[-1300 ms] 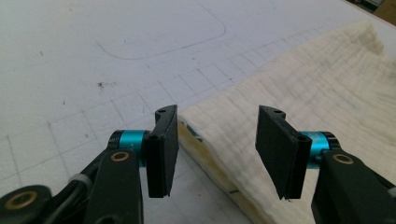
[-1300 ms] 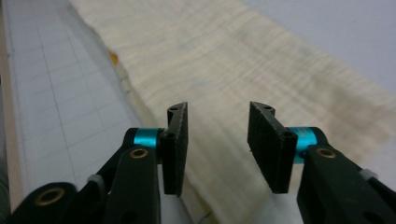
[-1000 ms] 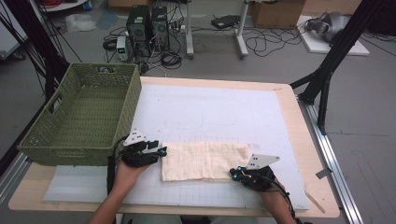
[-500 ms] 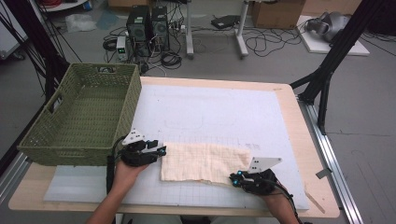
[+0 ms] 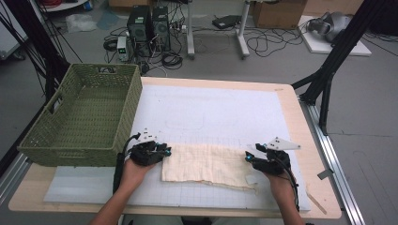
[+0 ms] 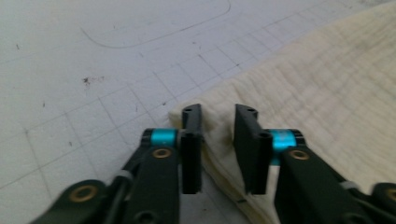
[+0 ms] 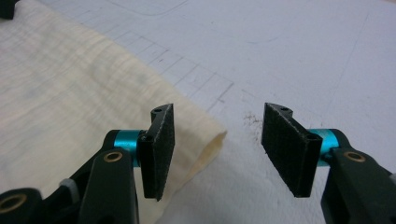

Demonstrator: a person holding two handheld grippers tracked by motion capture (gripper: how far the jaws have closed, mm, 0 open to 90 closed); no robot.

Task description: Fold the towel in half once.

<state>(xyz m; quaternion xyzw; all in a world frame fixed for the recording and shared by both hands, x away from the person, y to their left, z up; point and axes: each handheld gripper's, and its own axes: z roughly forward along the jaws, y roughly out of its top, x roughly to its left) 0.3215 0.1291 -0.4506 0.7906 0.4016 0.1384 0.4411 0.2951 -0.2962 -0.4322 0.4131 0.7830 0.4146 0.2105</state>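
The cloth point(image 5: 209, 165) lies flat on the tabletop point(image 5: 225, 108) near the front edge. The left tool point(image 6: 218, 140) straddles its left corner, jaws slightly apart. The right tool point(image 7: 218, 140) gapes wide at its right corner. A basket point(image 5: 80, 119) stands left.

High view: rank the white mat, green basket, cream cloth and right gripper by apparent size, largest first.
1. white mat
2. green basket, though nearer the camera's left edge
3. cream cloth
4. right gripper
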